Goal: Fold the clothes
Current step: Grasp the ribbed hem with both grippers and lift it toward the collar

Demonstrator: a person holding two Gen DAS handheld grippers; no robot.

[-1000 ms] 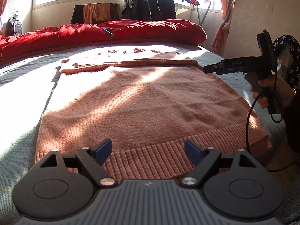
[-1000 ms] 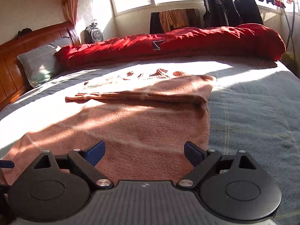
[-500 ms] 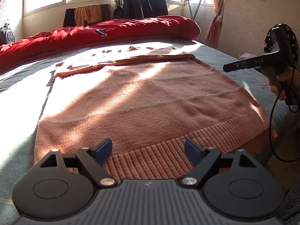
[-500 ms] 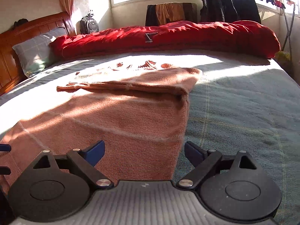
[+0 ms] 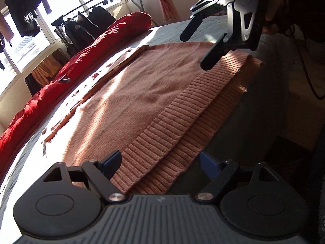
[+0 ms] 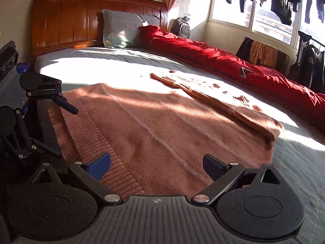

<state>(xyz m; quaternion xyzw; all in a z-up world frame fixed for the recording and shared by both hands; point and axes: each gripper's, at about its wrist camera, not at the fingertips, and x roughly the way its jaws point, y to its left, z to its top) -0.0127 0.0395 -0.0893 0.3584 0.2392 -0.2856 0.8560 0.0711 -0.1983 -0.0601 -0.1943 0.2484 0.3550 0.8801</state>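
A pink knit sweater (image 5: 142, 93) lies flat on the bed (image 6: 121, 65), filling the middle of both frames, its ribbed hem (image 5: 178, 126) nearest the cameras (the sleeves look folded across its far end). The left hand-held gripper (image 5: 160, 162) sits at the bottom of the left wrist frame, fingers spread apart over the hem, grasping nothing. The right hand-held gripper (image 6: 156, 163) is likewise released above the sweater's near corner. A red duvet (image 6: 233, 61) lies along the bed's far side.

The salmon-pink knitted sweater (image 5: 146, 93) looks soft and fuzzy, its hem ribbed. The glossy brown wooden headboard (image 6: 81, 20) shines. The red quilt (image 6: 223, 61) is smooth cloth; the black plastic grippers look matt.
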